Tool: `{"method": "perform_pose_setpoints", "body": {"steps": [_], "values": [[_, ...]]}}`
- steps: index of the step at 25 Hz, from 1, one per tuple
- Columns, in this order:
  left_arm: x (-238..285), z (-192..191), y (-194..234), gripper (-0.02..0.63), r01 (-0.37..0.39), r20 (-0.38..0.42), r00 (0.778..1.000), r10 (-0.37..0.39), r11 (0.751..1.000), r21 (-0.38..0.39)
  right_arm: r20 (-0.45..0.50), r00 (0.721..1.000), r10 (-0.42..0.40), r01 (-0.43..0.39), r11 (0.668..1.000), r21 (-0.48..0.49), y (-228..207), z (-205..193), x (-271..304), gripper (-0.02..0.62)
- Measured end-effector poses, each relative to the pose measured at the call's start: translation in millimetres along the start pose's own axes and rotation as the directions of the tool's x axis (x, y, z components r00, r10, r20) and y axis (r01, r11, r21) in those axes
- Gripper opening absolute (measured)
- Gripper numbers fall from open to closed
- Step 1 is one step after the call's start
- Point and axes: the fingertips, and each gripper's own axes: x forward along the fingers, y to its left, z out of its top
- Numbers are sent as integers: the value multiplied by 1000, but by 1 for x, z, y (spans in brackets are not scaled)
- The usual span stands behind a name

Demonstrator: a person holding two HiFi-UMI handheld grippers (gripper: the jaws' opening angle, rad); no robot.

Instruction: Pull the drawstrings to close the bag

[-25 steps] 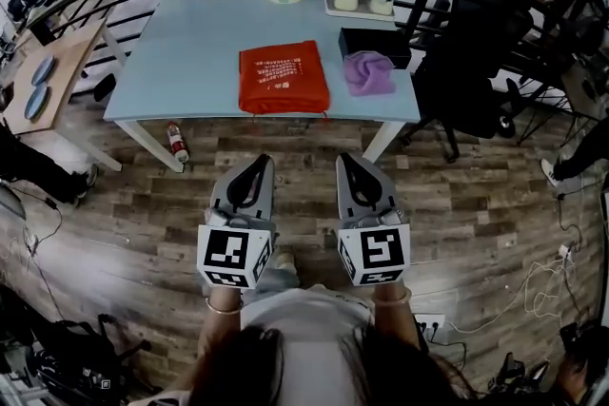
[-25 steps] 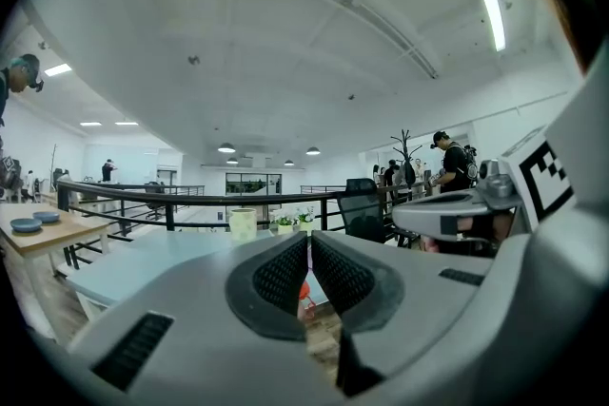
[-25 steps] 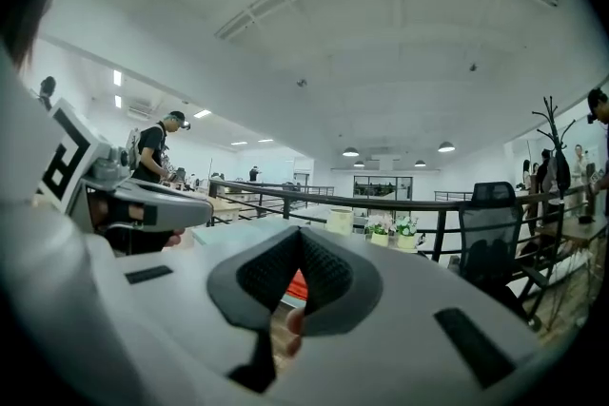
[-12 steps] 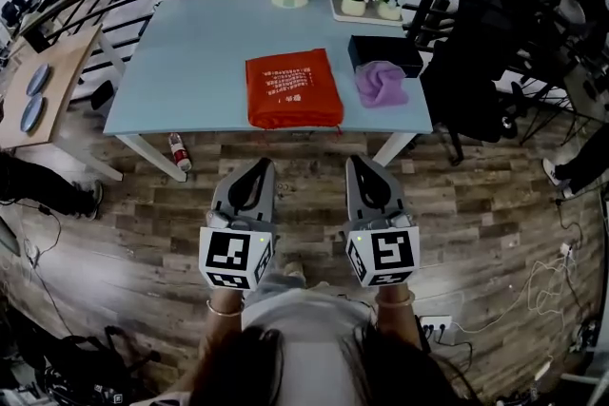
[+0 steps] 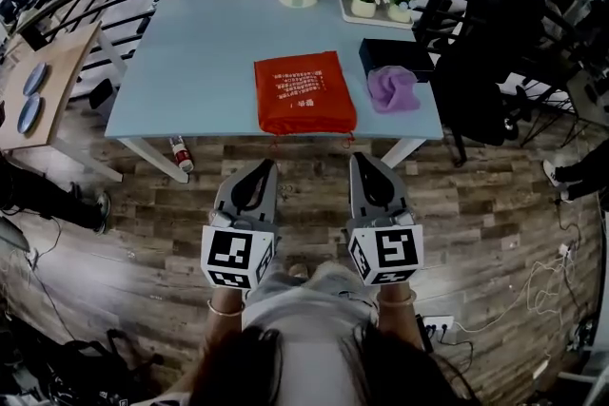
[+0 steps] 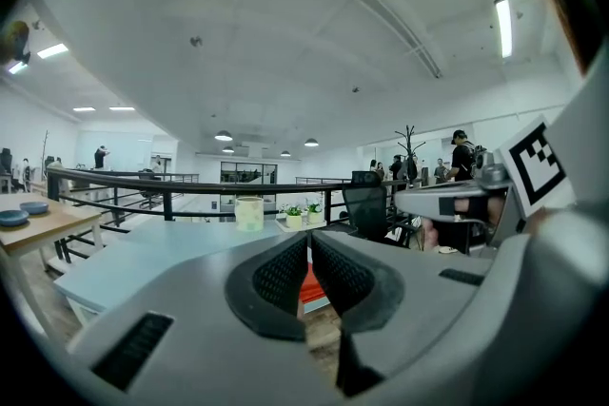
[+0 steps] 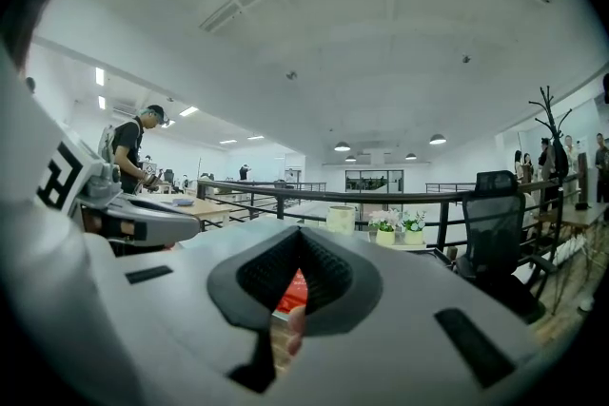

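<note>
So far: none of the closing is done, by my judgement. The bag lies untouched and I have not reached it.
Bag: the red drawstring bag point(image 5: 304, 92) lies flat on the pale blue table point(image 5: 190, 62), close to its near edge and a little right of the middle.
Left gripper: my left gripper point(image 5: 261, 168) hangs over the wooden floor, short of the table edge, pointing toward the bag. Its fingers are pressed together with nothing between them.
Right gripper: my right gripper point(image 5: 365, 164) is just beside the left one, also short of the table. Its fingers are pressed together, pinching nothing.
Gripper views: in both, a sliver of red bag shows beyond the fingertips, well apart from them.
Drawstrings: too small to make out for certain. Thin red ends seem to hang off the bag's near edge.
Neighbours: a purple cloth point(image 5: 393, 88) and a black box point(image 5: 395, 57) sit to the right of the bag, apart from it.
Left to do: come up to the table, spread the fingers, pinch a cord on each side, and pull outward until the mouth gathers.
</note>
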Motion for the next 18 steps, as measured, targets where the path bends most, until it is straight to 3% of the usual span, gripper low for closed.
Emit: {"method": "perform_pose_setpoints", "body": {"steps": [18], "values": [[46, -14, 17, 26, 18, -46, 999, -19, 1000, -26, -36, 998, -57, 57, 998, 5, -36, -12, 36, 25]]}}
